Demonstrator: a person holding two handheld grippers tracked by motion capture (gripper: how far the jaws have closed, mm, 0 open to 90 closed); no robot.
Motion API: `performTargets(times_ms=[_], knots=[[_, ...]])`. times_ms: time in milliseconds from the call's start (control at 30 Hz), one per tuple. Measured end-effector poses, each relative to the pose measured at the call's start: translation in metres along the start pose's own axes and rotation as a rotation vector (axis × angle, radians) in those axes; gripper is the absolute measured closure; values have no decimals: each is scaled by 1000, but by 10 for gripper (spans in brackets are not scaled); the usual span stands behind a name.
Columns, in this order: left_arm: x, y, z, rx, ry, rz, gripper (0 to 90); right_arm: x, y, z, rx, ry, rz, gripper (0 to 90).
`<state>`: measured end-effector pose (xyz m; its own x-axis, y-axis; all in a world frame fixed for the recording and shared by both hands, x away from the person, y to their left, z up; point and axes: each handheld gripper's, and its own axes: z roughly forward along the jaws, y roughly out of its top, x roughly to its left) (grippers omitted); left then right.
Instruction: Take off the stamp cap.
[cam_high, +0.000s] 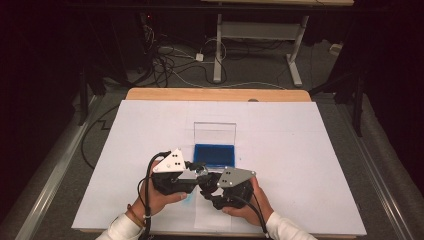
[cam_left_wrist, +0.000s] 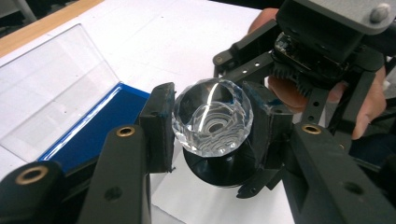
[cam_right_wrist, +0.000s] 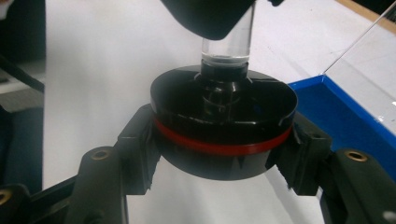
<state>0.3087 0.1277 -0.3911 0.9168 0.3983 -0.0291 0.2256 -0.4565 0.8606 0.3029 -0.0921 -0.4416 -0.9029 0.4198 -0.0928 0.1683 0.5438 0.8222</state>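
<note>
A clear faceted crystal piece (cam_left_wrist: 212, 122) stands pinched between the pads of my left gripper (cam_left_wrist: 211, 133), which is shut on it. Its clear stem (cam_right_wrist: 228, 44) runs down into a round black base with a red band (cam_right_wrist: 224, 116). My right gripper (cam_right_wrist: 224, 161) is shut on that base from both sides. In the high view both grippers meet just in front of the box, the left gripper (cam_high: 197, 170) beside the right gripper (cam_high: 207, 182), above the white sheet. The black base (cam_left_wrist: 219, 170) also shows under the crystal in the left gripper view.
An open blue-lined box (cam_high: 214, 154) with an upright clear lid (cam_high: 214, 133) sits mid-table behind the grippers. A white sheet (cam_high: 300, 150) covers the wooden table (cam_high: 215, 94). Cables and desk legs lie on the floor beyond.
</note>
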Motion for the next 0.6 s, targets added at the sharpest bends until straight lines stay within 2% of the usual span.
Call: performTargets(times_ms=[67,233,300,333,367,433,500,600], knots=[[1,0,-1,-10,10,-13,551,-1,0,-1,-10,-2,12,391],[-3,1,-1,-11,51,-6,553,0,2,-2,-13,-25,25,391],[-3,1,-2,-4,53,-3,554,0,2,-2,-15,-17,48,391],[-3,1,-2,-9,59,-10,554,0,1,-2,-13,-24,35,391],[-3,1,-3,0,50,-7,554,1,2,-3,-15,-29,40,391],[-2,1,-3,-1,61,-18,556,1,2,-4,-13,-26,43,391],[2,-1,-3,4,44,-43,557,1,2,-4,-17,-32,38,391],[7,-3,-5,-15,9,-63,557,3,2,-6,-3,-70,-9,391]])
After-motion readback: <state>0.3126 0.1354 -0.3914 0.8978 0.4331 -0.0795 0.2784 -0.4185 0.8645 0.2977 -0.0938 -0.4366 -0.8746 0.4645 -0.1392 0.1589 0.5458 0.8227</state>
